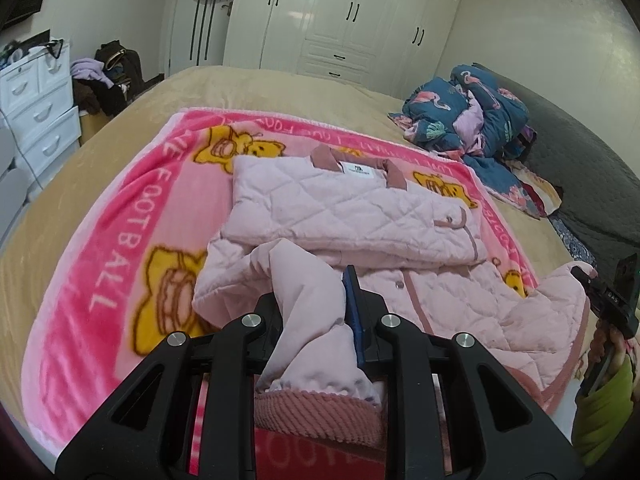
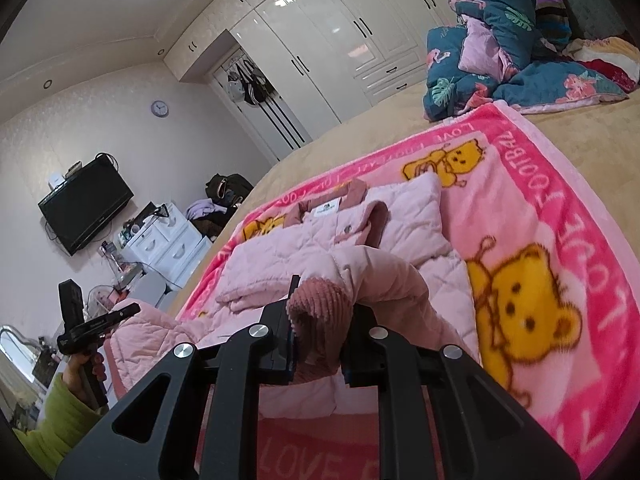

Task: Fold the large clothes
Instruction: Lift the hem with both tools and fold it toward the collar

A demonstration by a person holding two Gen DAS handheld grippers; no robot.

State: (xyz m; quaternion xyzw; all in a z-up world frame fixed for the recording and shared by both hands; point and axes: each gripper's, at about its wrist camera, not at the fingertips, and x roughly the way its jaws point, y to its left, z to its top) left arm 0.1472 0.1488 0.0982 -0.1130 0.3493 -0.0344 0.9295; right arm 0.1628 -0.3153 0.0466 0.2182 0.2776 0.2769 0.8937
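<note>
A pale pink quilted jacket (image 1: 352, 204) lies on a pink teddy-bear blanket (image 1: 112, 240), its sleeves folded across the chest and its collar at the far end. My left gripper (image 1: 316, 308) is shut on the jacket's bottom hem, which bunches up between the fingers with its ribbed pink trim hanging below. My right gripper (image 2: 320, 320) is shut on the other corner of the hem, the corduroy trim (image 2: 320, 308) pinched between its pads. Both corners are lifted off the blanket (image 2: 560, 208). The jacket (image 2: 280, 256) stretches away toward the collar. The right gripper also appears in the left wrist view (image 1: 612, 300).
The blanket covers a tan bed (image 1: 248, 84). A heap of blue floral bedding (image 1: 468, 116) lies at the far right by the dark headboard. White wardrobes (image 1: 352, 16) line the far wall. A white drawer unit (image 1: 36, 108) and a wall television (image 2: 84, 204) stand beyond the bed's left side.
</note>
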